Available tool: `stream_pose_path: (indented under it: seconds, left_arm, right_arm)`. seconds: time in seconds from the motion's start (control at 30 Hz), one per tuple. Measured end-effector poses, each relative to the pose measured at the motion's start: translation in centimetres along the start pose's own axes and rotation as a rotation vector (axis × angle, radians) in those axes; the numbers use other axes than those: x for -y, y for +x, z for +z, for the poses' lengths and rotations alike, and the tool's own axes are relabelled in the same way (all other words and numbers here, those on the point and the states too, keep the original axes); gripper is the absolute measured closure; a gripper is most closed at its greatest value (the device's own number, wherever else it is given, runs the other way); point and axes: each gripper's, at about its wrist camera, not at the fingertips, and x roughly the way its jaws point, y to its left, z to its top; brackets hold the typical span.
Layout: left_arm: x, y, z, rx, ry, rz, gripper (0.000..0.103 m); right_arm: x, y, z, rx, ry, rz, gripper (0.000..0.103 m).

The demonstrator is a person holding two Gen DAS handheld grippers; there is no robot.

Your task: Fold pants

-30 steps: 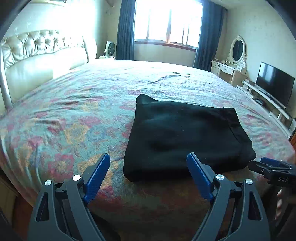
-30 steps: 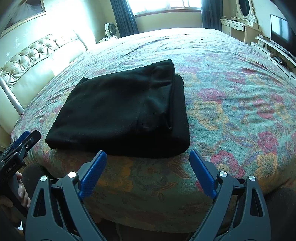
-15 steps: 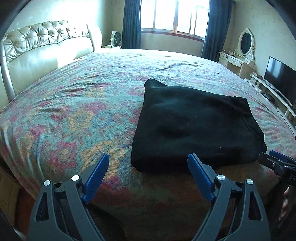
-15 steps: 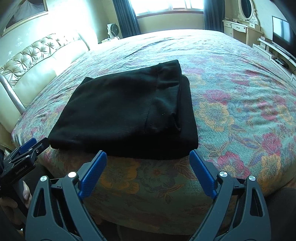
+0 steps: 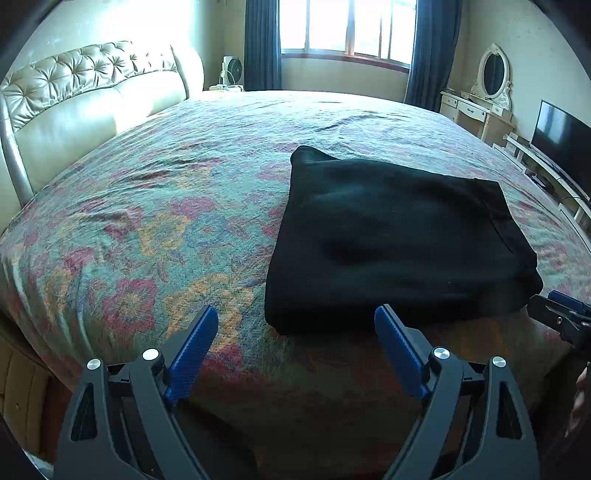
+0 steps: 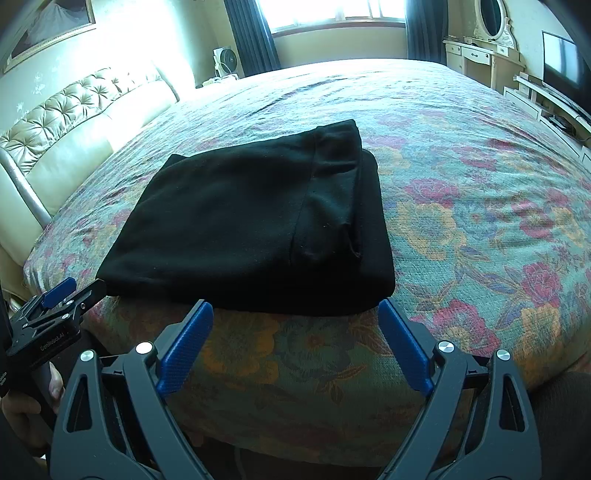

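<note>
Both grippers hang off the near edge of the bed, jaws spread wide and holding nothing. Left gripper (image 5: pixel 295 347) points at the near left corner of the pants (image 5: pixel 391 240), with its right blue finger (image 5: pixel 399 350) just short of the cloth; right gripper (image 6: pixel 295 339) sits just below the near folded edge of the pants (image 6: pixel 251 229), not touching. Over the last second both have drawn back and risen a little, so more of the bedspread (image 5: pixel 147 229) shows around the bundle, while the bundle itself has not shifted or sprung open.

Beyond the fingers, the pants lie as a flat black rectangle close to the near edge of the bed, layers stacked, with the waistband folded over along the right side. Past them the flowered cover runs bare to the padded headboard (image 5: pixel 92 96) and the window (image 5: pixel 347 29).

That retreat with empty jaws suggests the folding is done, or nearly so; at most a light smoothing remains
</note>
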Motion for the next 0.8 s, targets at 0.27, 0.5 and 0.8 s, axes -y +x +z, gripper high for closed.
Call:
stream_pose_path:
  seconds: [0.27,0.5,0.8]
  left_arm:
    - [0.11,-0.06,0.03,0.003,0.006,0.004,0.018]
    - [0.54,-0.13,-0.01,-0.008,0.009,-0.008,0.018]
    - [1.00,-0.45,0.13,-0.003,0.014,0.009,0.017]
  right_arm:
    - [-0.02,-0.17,-0.02,-0.001,0.000,-0.001,0.012]
    - [-0.13,-0.29,-0.01,0.003,-0.006,-0.004,0.012]
    - [-0.09,-0.39,0.11,0.007,-0.009,-0.006,0.012]
